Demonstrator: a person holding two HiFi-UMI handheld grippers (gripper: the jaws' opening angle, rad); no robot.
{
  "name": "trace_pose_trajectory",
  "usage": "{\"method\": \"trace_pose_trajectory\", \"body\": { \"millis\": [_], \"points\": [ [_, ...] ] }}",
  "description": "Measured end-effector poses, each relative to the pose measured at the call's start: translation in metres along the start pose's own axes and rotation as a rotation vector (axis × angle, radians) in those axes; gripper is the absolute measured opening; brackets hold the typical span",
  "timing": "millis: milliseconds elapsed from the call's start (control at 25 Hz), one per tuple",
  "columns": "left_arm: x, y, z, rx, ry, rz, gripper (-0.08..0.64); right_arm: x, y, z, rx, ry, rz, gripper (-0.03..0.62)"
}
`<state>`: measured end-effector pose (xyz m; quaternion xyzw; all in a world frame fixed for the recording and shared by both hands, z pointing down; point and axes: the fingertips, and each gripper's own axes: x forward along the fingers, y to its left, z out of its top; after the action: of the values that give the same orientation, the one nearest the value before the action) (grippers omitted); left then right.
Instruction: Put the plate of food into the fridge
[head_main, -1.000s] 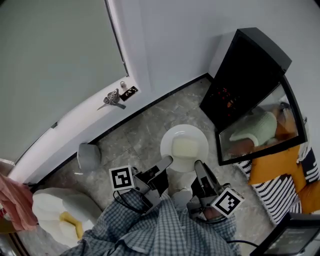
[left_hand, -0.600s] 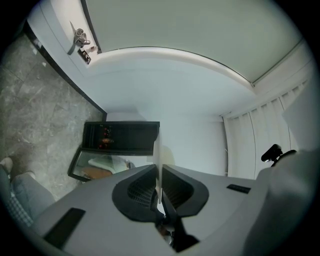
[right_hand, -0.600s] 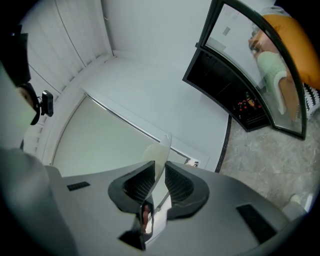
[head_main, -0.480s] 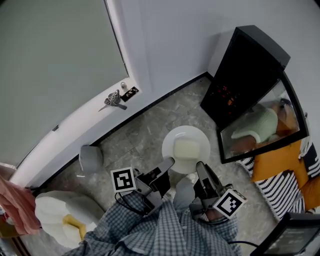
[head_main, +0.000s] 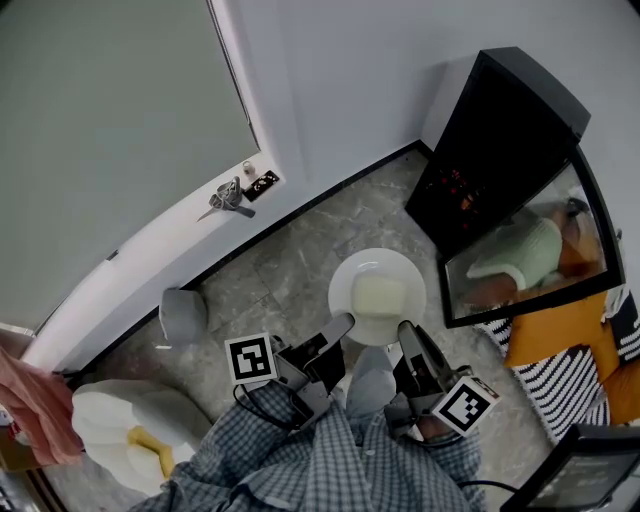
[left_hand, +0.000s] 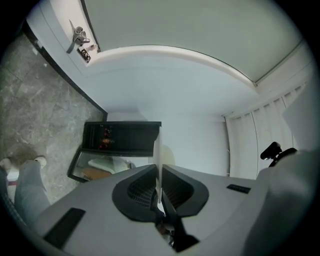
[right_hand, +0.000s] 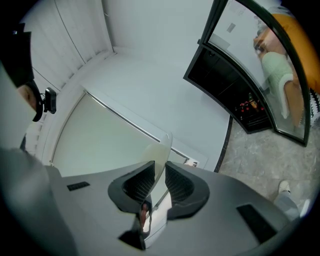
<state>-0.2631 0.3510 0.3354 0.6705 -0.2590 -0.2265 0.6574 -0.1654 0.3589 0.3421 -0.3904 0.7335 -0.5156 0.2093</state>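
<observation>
Left gripper view has the left gripper (left_hand: 157, 174) clamped on the round white plate (left_hand: 156, 150), seen edge-on; the right gripper (right_hand: 160, 169) pinches its opposite rim. Head view alone reveals the pale food block (head_main: 380, 296), now slightly nearer the open black glass-door fridge (head_main: 490, 150).

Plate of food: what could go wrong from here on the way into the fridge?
1. The left gripper and right gripper pinch the plate only at its near rim; if either slips, it may tilt and the food block slide off.
2. The open glass door of the fridge juts out on the right; the plate or right gripper could knock it.
</observation>
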Motion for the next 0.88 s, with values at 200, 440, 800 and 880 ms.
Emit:
{"method": "trace_pose_trajectory", "body": {
  "millis": [200, 440, 800, 880],
  "points": [
    [0.019, 0.001, 0.006, 0.005, 0.003, 0.007, 0.032, 0.007, -0.01, 0.016, 0.018, -0.004, -0.007, 0.069],
    [0.039, 0.005, 0.023, 0.001, -0.006, 0.026, 0.032, 0.026, -0.019, 0.034, 0.049, 0.003, 0.012, 0.069],
    [0.09, 0.012, 0.038, -0.021, -0.015, 0.024, 0.032, 0.045, -0.042, 0.079, 0.023, 0.026, -0.006, 0.068],
    [0.1, 0.011, 0.042, -0.024, -0.017, 0.023, 0.032, 0.05, -0.045, 0.089, 0.02, 0.029, -0.004, 0.067]
  ]
}}
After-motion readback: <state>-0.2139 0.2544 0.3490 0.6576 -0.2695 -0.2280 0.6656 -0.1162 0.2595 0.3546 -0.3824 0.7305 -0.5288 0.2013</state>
